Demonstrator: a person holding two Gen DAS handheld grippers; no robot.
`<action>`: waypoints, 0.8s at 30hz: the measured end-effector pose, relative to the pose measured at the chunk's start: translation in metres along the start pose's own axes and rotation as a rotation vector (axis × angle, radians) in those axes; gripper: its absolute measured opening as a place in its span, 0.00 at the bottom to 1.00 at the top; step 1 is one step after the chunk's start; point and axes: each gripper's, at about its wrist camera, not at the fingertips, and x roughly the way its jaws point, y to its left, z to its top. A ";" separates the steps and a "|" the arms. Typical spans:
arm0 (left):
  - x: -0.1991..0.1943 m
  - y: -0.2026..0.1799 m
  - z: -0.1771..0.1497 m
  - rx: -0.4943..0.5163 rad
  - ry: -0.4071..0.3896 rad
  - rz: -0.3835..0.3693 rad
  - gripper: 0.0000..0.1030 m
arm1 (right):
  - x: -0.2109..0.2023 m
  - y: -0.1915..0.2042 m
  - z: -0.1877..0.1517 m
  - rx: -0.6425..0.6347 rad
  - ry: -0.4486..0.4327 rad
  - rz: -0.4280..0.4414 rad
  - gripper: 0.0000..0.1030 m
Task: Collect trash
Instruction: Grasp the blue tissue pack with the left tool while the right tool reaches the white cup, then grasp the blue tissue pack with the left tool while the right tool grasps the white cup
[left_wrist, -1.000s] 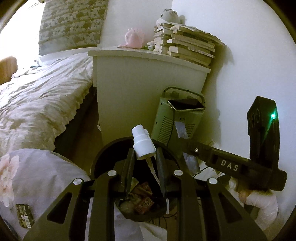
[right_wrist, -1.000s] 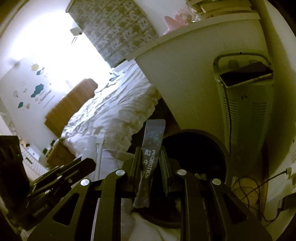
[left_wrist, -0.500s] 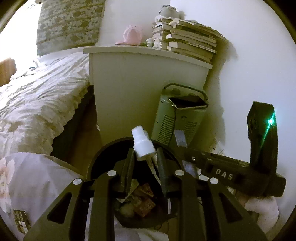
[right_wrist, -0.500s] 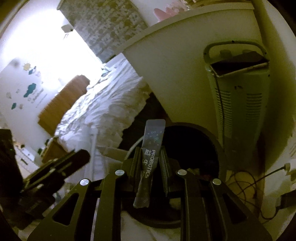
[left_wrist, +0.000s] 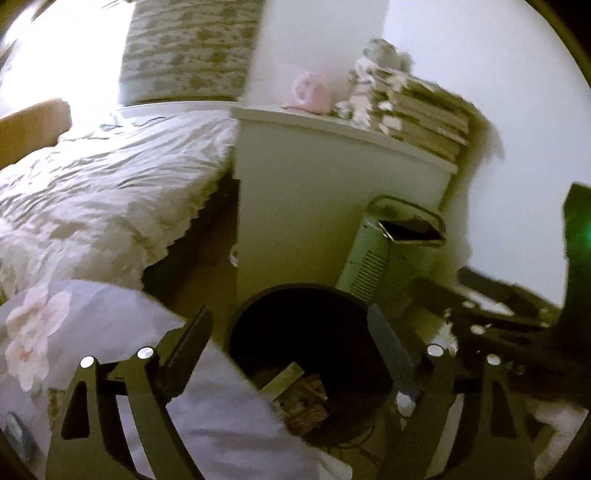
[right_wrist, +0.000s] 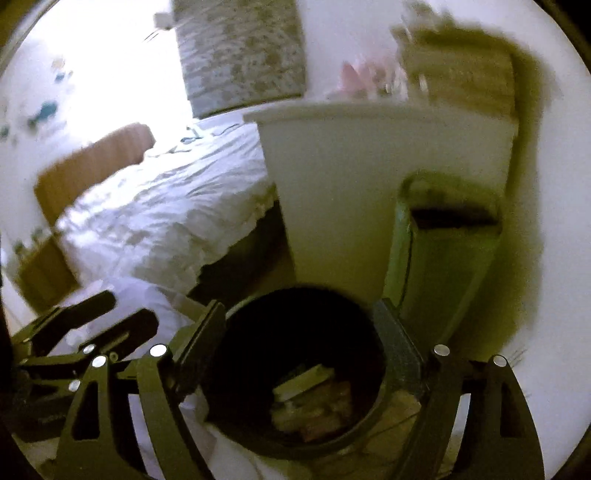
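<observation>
A round black trash bin (left_wrist: 258, 325) stands on the floor below both grippers, with wrappers and scraps (left_wrist: 303, 398) at its bottom. My left gripper (left_wrist: 291, 328) hangs over the bin, its jaws opening wide with nothing between them. In the right wrist view the same bin (right_wrist: 236, 328) and its trash (right_wrist: 314, 398) show, and my right gripper (right_wrist: 303, 321) is above it, jaws opening, nothing between them. The right gripper (left_wrist: 517, 317) appears at the right of the left wrist view, the left gripper (right_wrist: 85, 325) at the left of the right wrist view. Both views are blurred.
A white bedside cabinet (left_wrist: 332, 206) stands just behind the bin, with stacked books (left_wrist: 417, 114) and a pink toy (left_wrist: 314, 92) on top. A pale green heater (left_wrist: 391, 258) stands right of the bin by the wall. The bed (left_wrist: 92, 192) lies left; a white floral bedcover (left_wrist: 74, 332) lies near left.
Both grippers opened wide. The white spray pump left the left jaws and the probiotics sachet left the right jaws; neither is in sight now. The right wrist view rolled more upright.
</observation>
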 end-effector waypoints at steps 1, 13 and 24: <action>-0.006 0.006 -0.002 -0.008 -0.005 0.016 0.83 | -0.005 0.010 0.005 -0.024 -0.009 -0.011 0.80; -0.143 0.123 -0.036 -0.217 -0.160 0.314 0.87 | -0.070 0.146 0.038 -0.264 -0.119 0.011 0.89; -0.220 0.184 -0.083 -0.333 -0.185 0.496 0.87 | -0.114 0.256 0.040 -0.429 -0.187 0.129 0.89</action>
